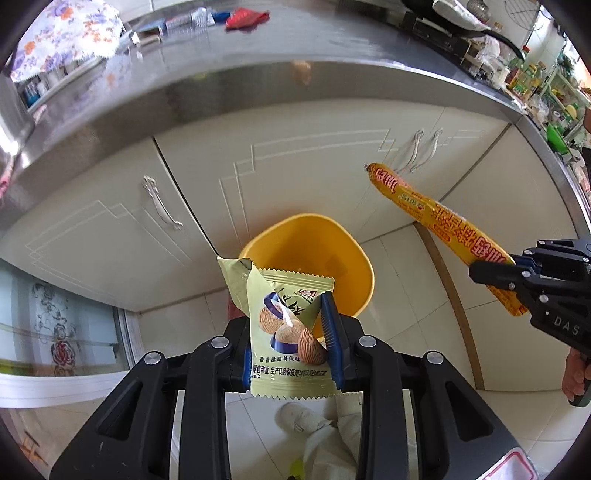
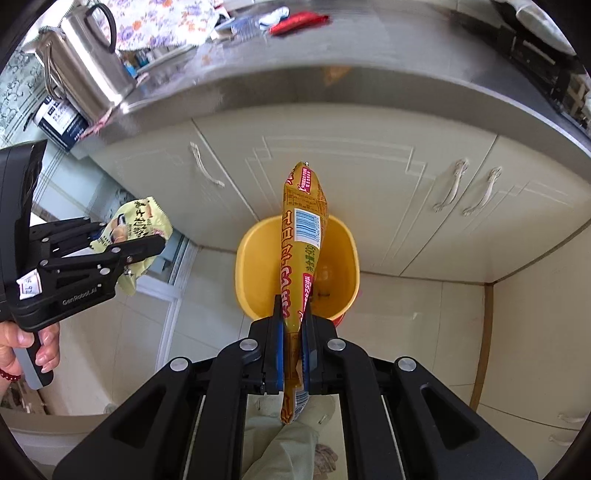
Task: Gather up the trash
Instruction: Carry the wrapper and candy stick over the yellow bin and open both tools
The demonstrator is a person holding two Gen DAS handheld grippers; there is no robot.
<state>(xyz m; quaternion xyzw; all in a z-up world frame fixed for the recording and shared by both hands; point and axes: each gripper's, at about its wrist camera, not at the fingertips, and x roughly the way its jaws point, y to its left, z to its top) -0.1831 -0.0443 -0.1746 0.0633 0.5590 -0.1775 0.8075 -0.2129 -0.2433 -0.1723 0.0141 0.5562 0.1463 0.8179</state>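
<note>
A yellow bin stands on the tiled floor against the cream cabinets; it also shows in the right wrist view. My left gripper is shut on a pale green snack wrapper and holds it above the bin's near rim. The left gripper and the wrapper show at the left of the right wrist view. My right gripper is shut on a long yellow sausage wrapper, held over the bin. The right gripper and that wrapper show at the right of the left wrist view.
A steel countertop runs above the cabinet doors. On it are a red wrapper, a steel kettle and a floral cloth. A glass door is at the left. My shoe is below.
</note>
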